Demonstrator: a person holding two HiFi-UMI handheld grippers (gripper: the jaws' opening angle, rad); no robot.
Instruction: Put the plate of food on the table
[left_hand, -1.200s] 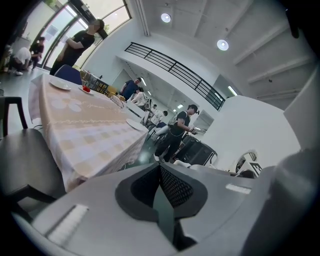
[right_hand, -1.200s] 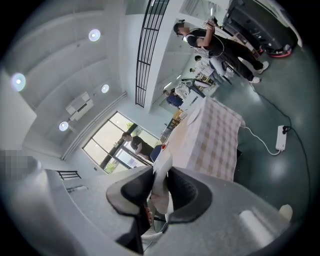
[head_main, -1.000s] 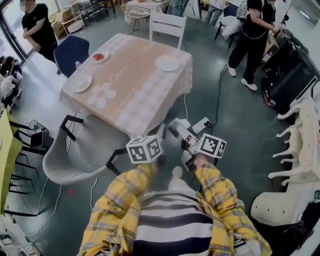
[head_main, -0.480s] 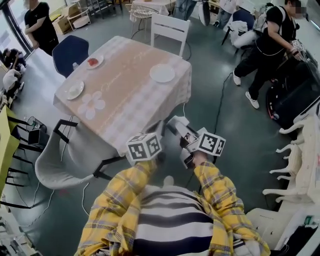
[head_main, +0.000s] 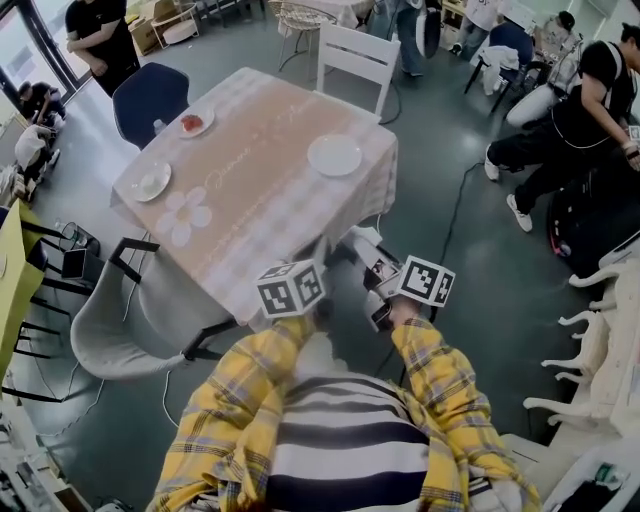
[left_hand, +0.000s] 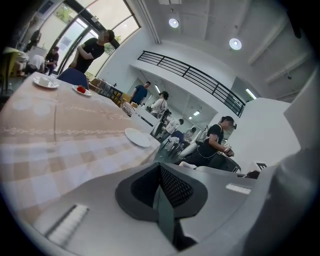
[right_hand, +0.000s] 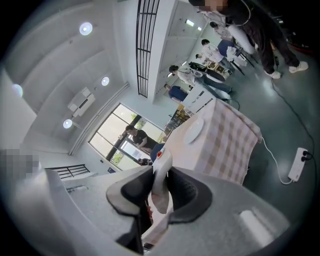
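Note:
In the right gripper view my right gripper (right_hand: 160, 186) is shut on the rim of a white plate (right_hand: 161, 175), seen edge-on, with a bit of red at its top. In the head view the right gripper (head_main: 366, 258) and left gripper (head_main: 297, 284) hang side by side at the near corner of the table (head_main: 250, 250); the held plate is not clear there. The left gripper (left_hand: 160, 174) has its dark pads together with nothing between them. The checked tablecloth carries an empty white plate (head_main: 335, 154), a plate with red food (head_main: 192, 124) and a third plate (head_main: 152, 181).
A grey chair (head_main: 120, 320) stands at the table's near left, a white chair (head_main: 355, 55) at its far side, a blue chair (head_main: 150, 95) at the far left. A power strip and cable (right_hand: 299, 165) lie on the floor to the right. People stand at the right and far left.
The table has come nearer and swung a little in the head view. Both grippers keep the same pose, side by side. The person at the right has drifted towards the edge.

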